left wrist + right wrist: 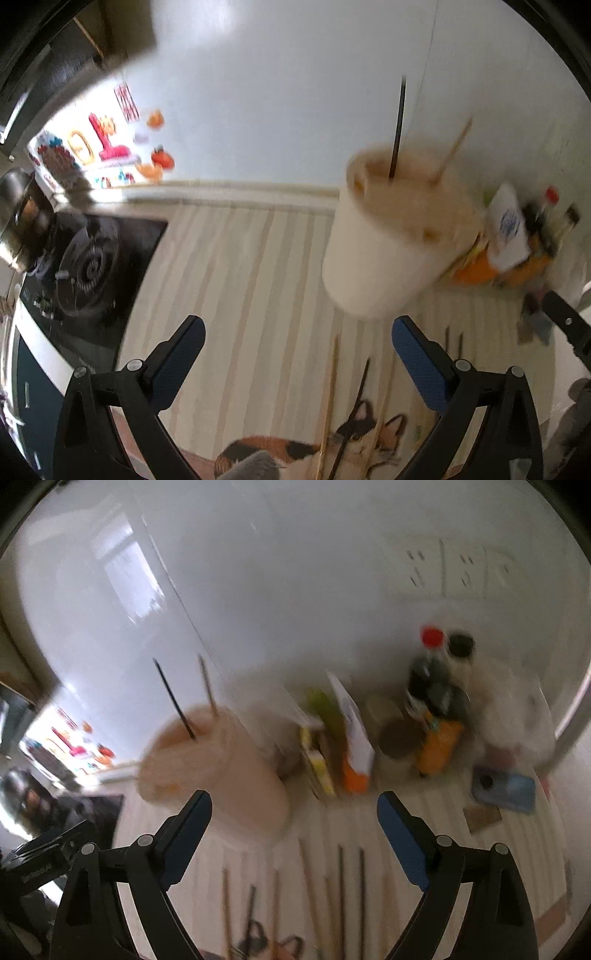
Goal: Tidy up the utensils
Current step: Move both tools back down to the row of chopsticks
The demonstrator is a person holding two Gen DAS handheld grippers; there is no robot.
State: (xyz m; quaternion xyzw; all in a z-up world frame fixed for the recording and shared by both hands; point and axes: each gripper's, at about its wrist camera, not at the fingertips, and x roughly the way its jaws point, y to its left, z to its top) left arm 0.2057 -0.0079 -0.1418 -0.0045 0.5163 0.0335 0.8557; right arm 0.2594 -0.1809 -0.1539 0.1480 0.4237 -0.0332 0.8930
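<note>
Both the left gripper (297,338) and right gripper (295,812) hang open and empty. The cream holder cup (218,764) holds 2 chopsticks, 1 dark (173,698). Loose chopsticks (341,878) lie on the striped mat (236,280); next, likely descend and pinch 1.

Cream utensil holder (388,236) with two upright chopsticks (397,133); loose chopsticks (341,890) flat nearby.

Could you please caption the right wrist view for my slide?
Open right gripper above loose chopsticks, beside a holder with two.
</note>
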